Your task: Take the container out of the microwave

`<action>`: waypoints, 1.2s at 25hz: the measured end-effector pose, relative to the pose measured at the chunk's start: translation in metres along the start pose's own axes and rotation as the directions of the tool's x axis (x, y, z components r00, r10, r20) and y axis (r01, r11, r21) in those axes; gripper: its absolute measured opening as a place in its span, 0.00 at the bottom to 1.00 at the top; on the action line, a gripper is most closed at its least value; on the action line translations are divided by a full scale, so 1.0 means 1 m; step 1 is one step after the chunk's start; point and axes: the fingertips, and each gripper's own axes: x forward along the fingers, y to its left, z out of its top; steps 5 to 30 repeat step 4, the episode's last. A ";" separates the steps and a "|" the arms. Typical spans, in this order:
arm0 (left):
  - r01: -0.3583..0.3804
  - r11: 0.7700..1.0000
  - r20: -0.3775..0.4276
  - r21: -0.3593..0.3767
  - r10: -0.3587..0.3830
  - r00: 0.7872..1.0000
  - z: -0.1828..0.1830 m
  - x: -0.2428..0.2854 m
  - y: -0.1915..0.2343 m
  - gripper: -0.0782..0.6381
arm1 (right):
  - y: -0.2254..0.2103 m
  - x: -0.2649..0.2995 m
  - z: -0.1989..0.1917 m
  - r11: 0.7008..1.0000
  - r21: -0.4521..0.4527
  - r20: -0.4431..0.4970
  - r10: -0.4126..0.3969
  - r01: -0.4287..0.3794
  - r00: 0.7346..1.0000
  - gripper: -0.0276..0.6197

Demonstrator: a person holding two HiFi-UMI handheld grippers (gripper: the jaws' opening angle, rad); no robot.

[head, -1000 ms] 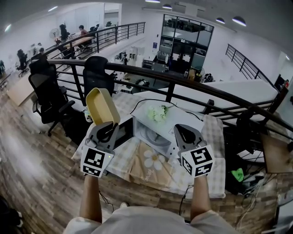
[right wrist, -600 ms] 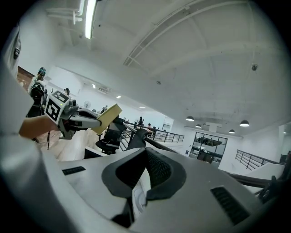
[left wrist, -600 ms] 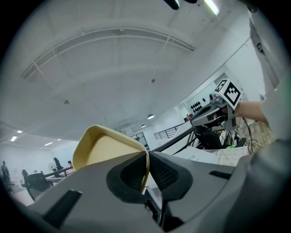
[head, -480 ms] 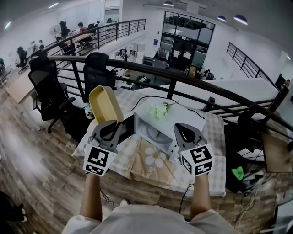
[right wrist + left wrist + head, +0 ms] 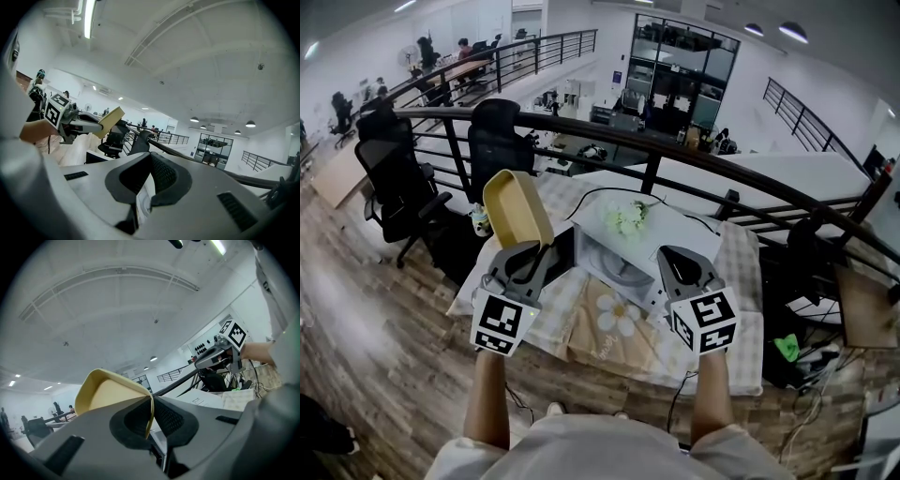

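A shallow yellow container (image 5: 517, 207) is out of the microwave, held tilted in the air over the table's left part. My left gripper (image 5: 532, 255) is shut on its rim. In the left gripper view the rim (image 5: 149, 414) is pinched between the dark pads (image 5: 131, 420). The white microwave (image 5: 623, 251) stands just to the right with its dark door (image 5: 563, 257) swung open. My right gripper (image 5: 672, 259) hovers at the microwave's right front, shut with nothing in it. In the right gripper view I see the left gripper (image 5: 75, 121) carrying the container (image 5: 109, 121).
White flowers (image 5: 624, 218) lie on top of the microwave. The table carries a checked cloth (image 5: 737, 272) and a daisy-print mat (image 5: 614, 330). A black railing (image 5: 694, 159) runs behind it. Office chairs (image 5: 394, 183) stand at the left, and a cable drops below the front edge.
My left gripper has lifted the container slightly up and to the right. The right gripper has hardly moved.
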 end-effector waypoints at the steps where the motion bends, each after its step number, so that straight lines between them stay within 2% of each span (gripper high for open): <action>1: 0.001 1.000 0.000 -0.002 -0.001 1.000 0.000 0.001 0.000 0.16 | -0.001 0.000 0.000 1.000 0.000 -0.003 0.000 0.000 1.000 0.06; 30: 0.004 1.000 -0.002 -0.006 -0.004 1.000 0.001 0.004 0.000 0.16 | -0.003 0.002 -0.001 1.000 0.001 -0.009 0.000 0.000 1.000 0.06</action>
